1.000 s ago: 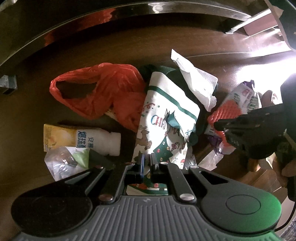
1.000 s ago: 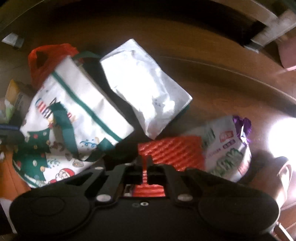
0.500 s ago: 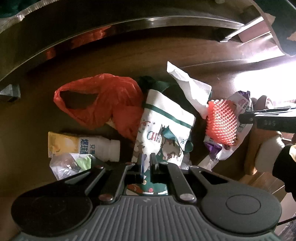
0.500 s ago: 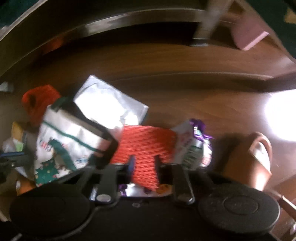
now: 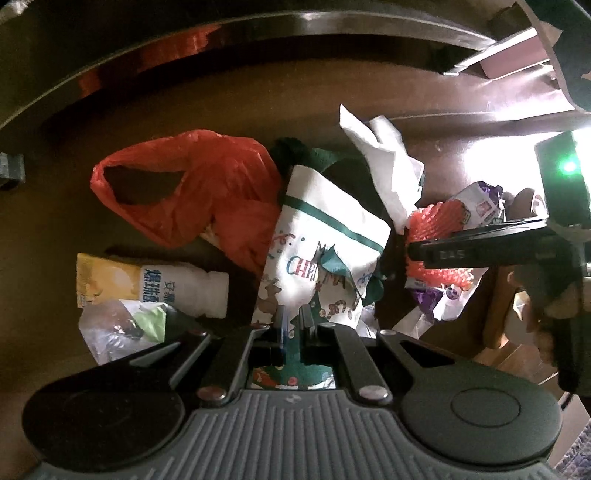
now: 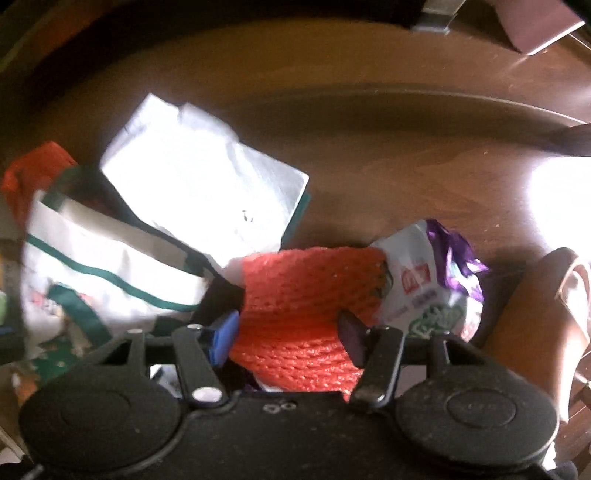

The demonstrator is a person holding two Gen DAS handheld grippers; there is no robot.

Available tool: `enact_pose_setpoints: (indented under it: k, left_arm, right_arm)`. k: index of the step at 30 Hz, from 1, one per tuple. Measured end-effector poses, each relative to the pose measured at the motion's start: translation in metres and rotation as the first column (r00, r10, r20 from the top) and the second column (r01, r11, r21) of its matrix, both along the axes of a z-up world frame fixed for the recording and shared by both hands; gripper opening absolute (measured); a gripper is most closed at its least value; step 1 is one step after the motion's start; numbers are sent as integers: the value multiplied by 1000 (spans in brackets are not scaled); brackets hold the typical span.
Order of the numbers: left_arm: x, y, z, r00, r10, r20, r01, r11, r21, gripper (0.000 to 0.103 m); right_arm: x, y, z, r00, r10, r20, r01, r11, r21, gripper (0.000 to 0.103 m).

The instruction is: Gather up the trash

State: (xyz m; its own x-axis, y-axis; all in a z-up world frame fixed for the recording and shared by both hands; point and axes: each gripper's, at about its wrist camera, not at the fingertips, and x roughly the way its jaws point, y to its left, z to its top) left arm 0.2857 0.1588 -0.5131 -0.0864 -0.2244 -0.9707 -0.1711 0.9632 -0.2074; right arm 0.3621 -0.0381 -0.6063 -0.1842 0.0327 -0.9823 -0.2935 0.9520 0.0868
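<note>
My left gripper (image 5: pixel 291 325) is shut on the near edge of the white Christmas tote bag (image 5: pixel 325 251), which lies on the dark wooden floor. An orange foam net (image 6: pixel 306 295) sits between the fingers of my right gripper (image 6: pixel 286 332). Its jaws are opening, and the pads stand beside the net without squeezing it. In the left wrist view the same net (image 5: pixel 436 221) is just right of the bag, under the right gripper's black finger (image 5: pixel 480 251). A white paper packet (image 6: pixel 207 192) leans over the bag's top.
A red plastic bag (image 5: pixel 192 192), a yoghurt bottle (image 5: pixel 159 284) and a clear wrapper (image 5: pixel 114 325) lie left of the tote. A purple and white snack bag (image 6: pixel 428 288) and a brown slipper (image 6: pixel 546 317) are on the right. A curved furniture edge (image 5: pixel 258 33) runs behind.
My right gripper lifted the orange net, brought it down beside the tote bag and spread its jaws from shut to wide. The left gripper kept its hold.
</note>
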Motion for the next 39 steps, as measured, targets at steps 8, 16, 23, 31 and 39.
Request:
enact_pose_setpoints:
  k: [8, 16, 23, 31, 39]
  left_arm:
    - [1, -1, -11, 1000, 17, -18, -17, 1000, 5, 5]
    - [2, 7, -1, 999, 47, 0, -47, 999, 18, 2]
    - [0, 11, 19, 999, 17, 40, -19, 999, 34, 2]
    - [6, 16, 4, 995, 63, 80, -61, 997, -38, 74]
    - [12, -8, -24, 995, -18, 98, 18, 1000, 3, 71]
  right_arm:
    - [-8, 3, -4, 998, 37, 53, -36, 999, -26, 39]
    - [-11, 2, 45, 995, 39, 95, -41, 999, 20, 18]
    - [-11, 3, 140, 983, 20, 184, -36, 996, 80, 18]
    - [-16, -2, 234, 954, 57, 294, -111, 979, 173, 19]
    - [2, 2, 209, 972, -16, 235, -27, 983, 179, 19]
